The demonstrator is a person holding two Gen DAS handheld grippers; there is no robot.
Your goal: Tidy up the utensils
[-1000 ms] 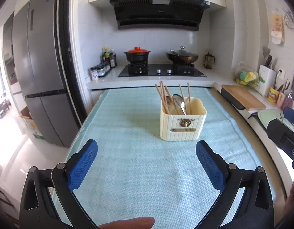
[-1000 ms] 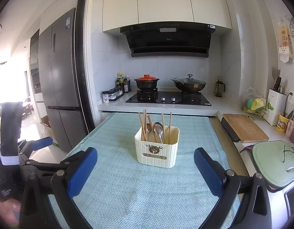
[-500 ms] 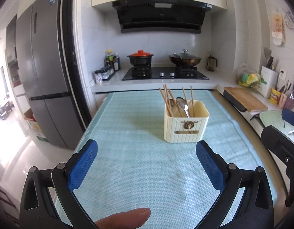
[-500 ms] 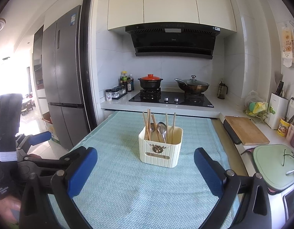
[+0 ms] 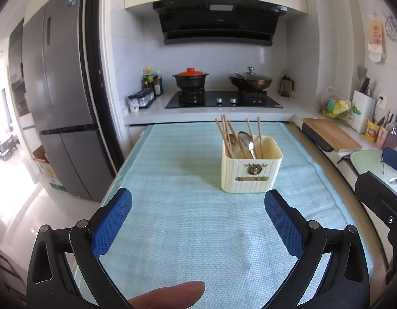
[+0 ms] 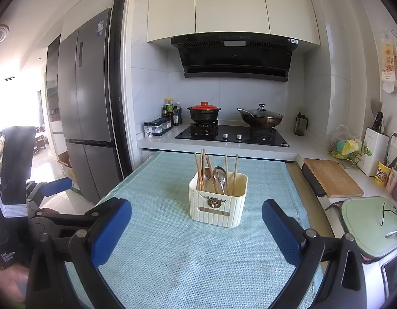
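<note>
A cream ribbed utensil holder [image 5: 251, 172] [image 6: 218, 203] stands upright on the light teal mat [image 5: 188, 221] [image 6: 172, 257]. Several wooden chopsticks [image 5: 228, 135] [image 6: 202, 167] and metal spoons [image 5: 248, 143] [image 6: 220, 176] stick up out of it. My left gripper [image 5: 198, 221] is open with nothing between its blue pads, back from the holder and a little to its left. My right gripper [image 6: 197, 228] is open and empty too, with the holder ahead between its fingers. The left gripper's body [image 6: 15, 180] shows at the left of the right wrist view.
A stove [image 6: 232, 135] with a red-lidded pot [image 6: 203, 113] and a wok [image 6: 261, 118] sits beyond the mat. A wooden cutting board [image 6: 332, 177] and a green tray [image 6: 368, 224] lie on the right. A grey fridge [image 6: 87, 108] stands at the left. A fingertip [image 5: 170, 294] shows at the bottom.
Both grippers have drawn back and tilted upward, so the holder sits lower in both views. Both stay open and empty.
</note>
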